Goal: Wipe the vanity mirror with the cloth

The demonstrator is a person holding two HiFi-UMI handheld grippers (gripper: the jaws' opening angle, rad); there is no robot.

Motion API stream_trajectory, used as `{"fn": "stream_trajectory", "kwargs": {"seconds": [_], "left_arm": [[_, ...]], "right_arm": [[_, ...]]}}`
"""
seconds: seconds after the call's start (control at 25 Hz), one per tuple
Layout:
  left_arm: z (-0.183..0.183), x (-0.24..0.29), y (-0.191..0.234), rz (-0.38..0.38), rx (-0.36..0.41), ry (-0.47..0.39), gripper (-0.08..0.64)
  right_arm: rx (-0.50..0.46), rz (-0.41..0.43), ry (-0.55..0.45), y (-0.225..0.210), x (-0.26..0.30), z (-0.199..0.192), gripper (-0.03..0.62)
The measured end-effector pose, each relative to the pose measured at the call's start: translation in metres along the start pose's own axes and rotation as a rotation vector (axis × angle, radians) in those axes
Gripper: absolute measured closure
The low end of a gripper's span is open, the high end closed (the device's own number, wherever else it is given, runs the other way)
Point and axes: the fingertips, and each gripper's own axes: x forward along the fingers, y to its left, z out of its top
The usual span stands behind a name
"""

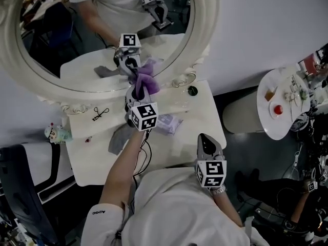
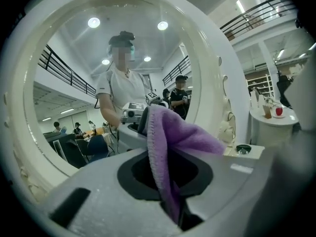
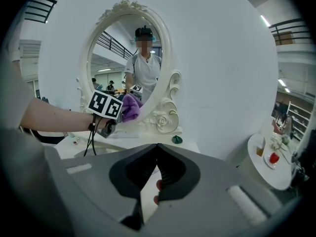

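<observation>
Cloth (image 2: 168, 147) pinched in left claw (image 1: 136, 90) at mirror (image 1: 61, 40), right claw (image 1: 205, 140) closed, empty

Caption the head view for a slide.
Left gripper holds a purple cloth up to the vanity mirror; right gripper empty, shut.

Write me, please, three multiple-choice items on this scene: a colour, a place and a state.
1. What colour is the frame of the vanity mirror? A black; B white; C gold.
2. Where is the purple cloth? A in the left gripper; B in the right gripper; C draped over the mirror's top.
3. How do the right gripper's jaws stand? A wide apart; B shut on the cloth; C shut, empty.
Answers: B, the frame is white in every view; A, the left gripper view shows the cloth pinched in its jaws; C, the right gripper view shows them closed on nothing.
</observation>
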Motion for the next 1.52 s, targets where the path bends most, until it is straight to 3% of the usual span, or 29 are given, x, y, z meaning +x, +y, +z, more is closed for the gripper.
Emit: {"fn": "stream_trajectory", "kwargs": {"seconds": [0.36, 0.72, 0.96, 1.16, 1.28, 1.4, 1.52], "left_arm": [[-0.037, -0.017, 0.063, 0.1, -0.025, 0.082, 0.52], [-0.043, -0.049, 0.133, 0.233, -0.096, 0.085, 0.518], [-0.034, -0.091, 0.139, 0.123, -0.208, 0.002, 0.522], [-0.038, -0.149, 0.151, 0.115, -0.226, -0.033, 0.522], [-0.037, -0.194, 0.157, 0.081, -0.294, -0.097, 0.522], [-0.032, -0.242, 0.155, 0.022, -0.32, -0.156, 0.522], [-0.03, -0.286, 0.147, -0.029, -0.318, -0.162, 0.522]], "right_arm": [[-0.063, 0.088, -0.013, 0.026, 0.009, 0.01, 0.584], [-0.089, 0.141, -0.032, 0.039, 0.011, 0.015, 0.584], [-0.063, 0.169, -0.039, 0.05, 0.008, 0.015, 0.584], [-0.004, 0.212, -0.054, 0.076, 0.007, 0.019, 0.584], [0.017, 0.245, -0.067, 0.101, 0.005, 0.021, 0.584], [0.04, 0.304, -0.11, 0.131, -0.005, 0.025, 0.584], [0.079, 0.392, -0.169, 0.162, -0.019, 0.029, 0.584]]}}
